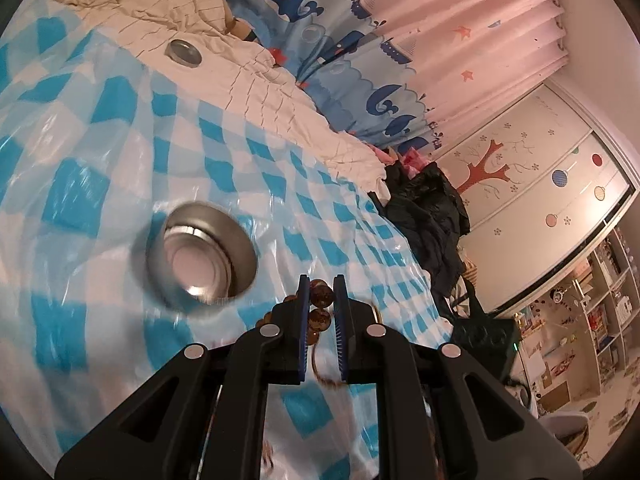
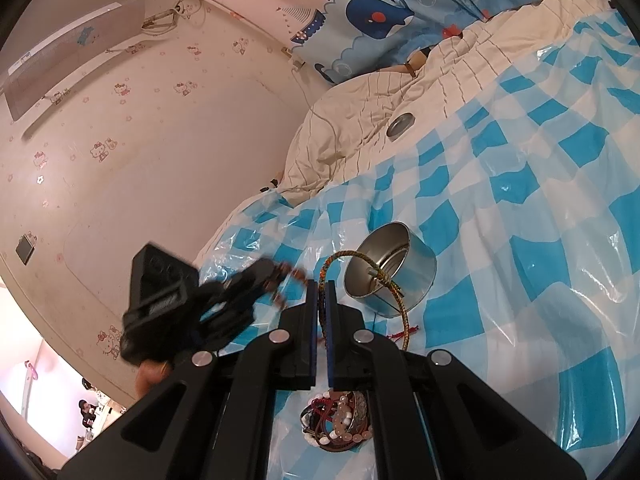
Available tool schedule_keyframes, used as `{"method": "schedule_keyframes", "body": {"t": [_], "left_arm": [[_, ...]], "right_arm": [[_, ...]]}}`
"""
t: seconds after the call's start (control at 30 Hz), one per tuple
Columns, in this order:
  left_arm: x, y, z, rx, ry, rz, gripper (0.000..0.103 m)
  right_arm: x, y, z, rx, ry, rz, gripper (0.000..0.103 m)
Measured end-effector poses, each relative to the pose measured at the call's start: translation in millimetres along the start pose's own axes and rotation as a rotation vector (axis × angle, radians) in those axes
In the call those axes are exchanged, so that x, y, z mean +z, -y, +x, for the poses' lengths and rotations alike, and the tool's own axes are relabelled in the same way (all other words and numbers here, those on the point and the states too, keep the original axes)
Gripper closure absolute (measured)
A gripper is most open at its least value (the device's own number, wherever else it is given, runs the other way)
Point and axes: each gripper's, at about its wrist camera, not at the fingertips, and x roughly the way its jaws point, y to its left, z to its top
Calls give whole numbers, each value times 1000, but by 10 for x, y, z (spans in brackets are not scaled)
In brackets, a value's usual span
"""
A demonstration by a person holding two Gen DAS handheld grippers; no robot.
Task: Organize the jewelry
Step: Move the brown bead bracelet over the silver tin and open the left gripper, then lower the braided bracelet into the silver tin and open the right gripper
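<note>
My left gripper (image 1: pixel 322 286) is shut on an amber bead bracelet (image 1: pixel 320 312), whose beads show between the blue pads and hang below. An open round metal tin (image 1: pixel 202 256) lies ahead to its left on the blue checkered sheet. My right gripper (image 2: pixel 321 286) is shut on a braided cord bracelet (image 2: pixel 394 284), which loops over the tin (image 2: pixel 394 268). The left gripper (image 2: pixel 240 292) shows blurred to the left of it, with beads. A pile of jewelry (image 2: pixel 340 420) lies beneath my right gripper.
The tin's lid (image 1: pixel 183 52) rests on the cream quilt (image 1: pixel 256 80) further back; it also shows in the right wrist view (image 2: pixel 400 125). Dark clothes (image 1: pixel 428 224) are heaped at the bed's edge. A whale-print curtain (image 1: pixel 328 24) hangs behind the bed.
</note>
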Motion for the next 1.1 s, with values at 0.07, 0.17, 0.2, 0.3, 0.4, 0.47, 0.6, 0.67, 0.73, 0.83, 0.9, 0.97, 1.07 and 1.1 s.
{"method": "schedule_keyframes", "body": {"t": [0.07, 0.17, 0.2, 0.3, 0.4, 0.47, 0.6, 0.67, 0.73, 0.83, 0.9, 0.97, 1.07, 1.1], "left_arm": [[146, -64, 146, 17, 2, 5, 93], [283, -273, 466, 170, -63, 1, 93], [298, -337, 547, 244, -86, 4, 92], [309, -490, 566, 409, -109, 3, 85], [351, -348, 329, 411, -59, 42, 65], [349, -254, 139, 416, -20, 76, 57], [270, -216, -197, 424, 20, 66, 50], [189, -281, -342, 440, 14, 42, 49], [78, -332, -449, 453, -1, 35, 48], [6, -319, -497, 453, -12, 43, 46], [-34, -276, -532, 440, -3, 45, 42], [-90, -256, -537, 431, 6, 38, 38], [-184, -279, -529, 424, -2, 15, 37], [-192, -294, -516, 427, -11, 7, 37]], "right_arm": [[8, 4, 6, -1, 0, 1, 99], [24, -6, 31, -7, -3, -11, 99], [38, -20, 51, -16, -4, -22, 99], [97, -74, 162, -32, -18, -58, 99], [242, -177, 369, -20, -29, -96, 99], [321, -253, 490, -3, -35, -119, 99], [468, -294, 797, 14, -56, -130, 99], [505, -275, 925, -44, -95, -135, 99], [441, -252, 921, -119, -145, -157, 78], [195, -162, 799, -303, -178, -236, 35], [27, 13, 797, -372, -239, -223, 39], [-73, 146, 904, -423, -307, -213, 63], [-255, 172, 1085, -549, -394, -320, 86], [-293, 191, 1107, -573, -407, -335, 88]]}}
